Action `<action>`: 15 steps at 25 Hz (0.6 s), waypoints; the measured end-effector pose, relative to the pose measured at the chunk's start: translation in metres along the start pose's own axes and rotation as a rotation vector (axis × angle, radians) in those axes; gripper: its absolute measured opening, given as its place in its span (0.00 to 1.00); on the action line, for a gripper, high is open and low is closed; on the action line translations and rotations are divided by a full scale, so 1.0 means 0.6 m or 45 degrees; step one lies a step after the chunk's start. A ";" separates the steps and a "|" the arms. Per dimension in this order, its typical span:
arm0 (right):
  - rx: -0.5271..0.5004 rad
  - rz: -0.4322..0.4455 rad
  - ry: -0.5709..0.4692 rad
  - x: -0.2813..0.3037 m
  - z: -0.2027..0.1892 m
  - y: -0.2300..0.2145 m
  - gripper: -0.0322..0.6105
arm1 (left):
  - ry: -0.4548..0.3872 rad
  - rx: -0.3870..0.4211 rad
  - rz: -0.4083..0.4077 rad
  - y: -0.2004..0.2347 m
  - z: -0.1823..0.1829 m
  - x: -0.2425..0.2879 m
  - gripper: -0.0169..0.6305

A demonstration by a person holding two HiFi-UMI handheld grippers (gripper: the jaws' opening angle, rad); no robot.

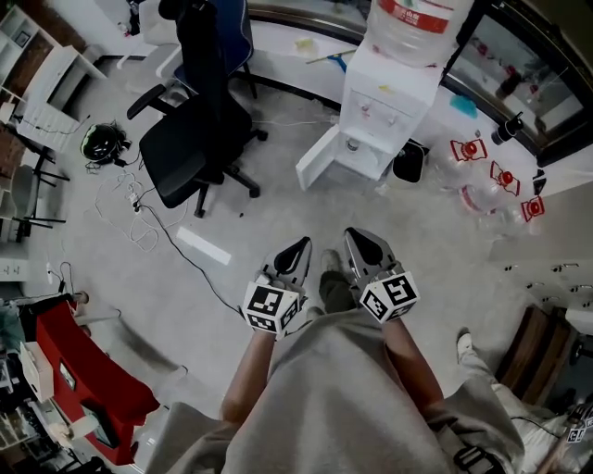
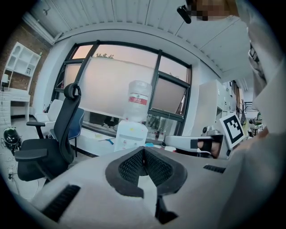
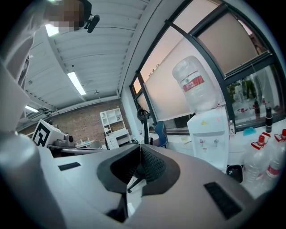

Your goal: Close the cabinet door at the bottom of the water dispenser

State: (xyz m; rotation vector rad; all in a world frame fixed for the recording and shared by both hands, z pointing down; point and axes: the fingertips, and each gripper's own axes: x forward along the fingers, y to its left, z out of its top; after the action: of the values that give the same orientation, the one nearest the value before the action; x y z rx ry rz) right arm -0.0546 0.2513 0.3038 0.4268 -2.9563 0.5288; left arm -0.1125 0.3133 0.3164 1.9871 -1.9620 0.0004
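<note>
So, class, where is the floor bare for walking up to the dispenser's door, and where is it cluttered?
Bare floor lies before the open door, bordered by the chair on the left and the bottles on the right. Crowded: cables left of the chair; a bin and the bottles right of the dispenser.

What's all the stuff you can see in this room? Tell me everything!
Water dispenser: one, white, top middle.
Jug: one, clear, on dispenser.
Cabinet door: one, white, open at dispenser's bottom.
Chair: one, black, left of dispenser.
Bottles: at least three, clear with red tops, floor right of dispenser.
Bin: one, black, beside dispenser.
Left gripper: one, grey, shut, empty, bottom middle.
Right gripper: one, grey, shut, empty, beside it.
</note>
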 end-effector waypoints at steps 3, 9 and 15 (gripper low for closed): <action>0.039 -0.020 -0.004 0.035 0.022 -0.052 0.07 | 0.033 0.010 0.001 0.020 0.020 0.050 0.04; 0.095 -0.036 -0.009 0.092 0.046 -0.131 0.07 | 0.090 0.027 0.022 0.073 0.037 0.132 0.04; 0.166 -0.069 0.016 0.122 0.043 -0.186 0.07 | 0.153 0.013 0.028 0.108 0.037 0.189 0.04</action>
State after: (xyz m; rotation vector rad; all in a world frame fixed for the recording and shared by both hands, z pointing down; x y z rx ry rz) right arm -0.0935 0.1231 0.3273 0.5120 -2.8990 0.7181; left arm -0.1760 0.1993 0.3385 1.9247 -1.9116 0.1328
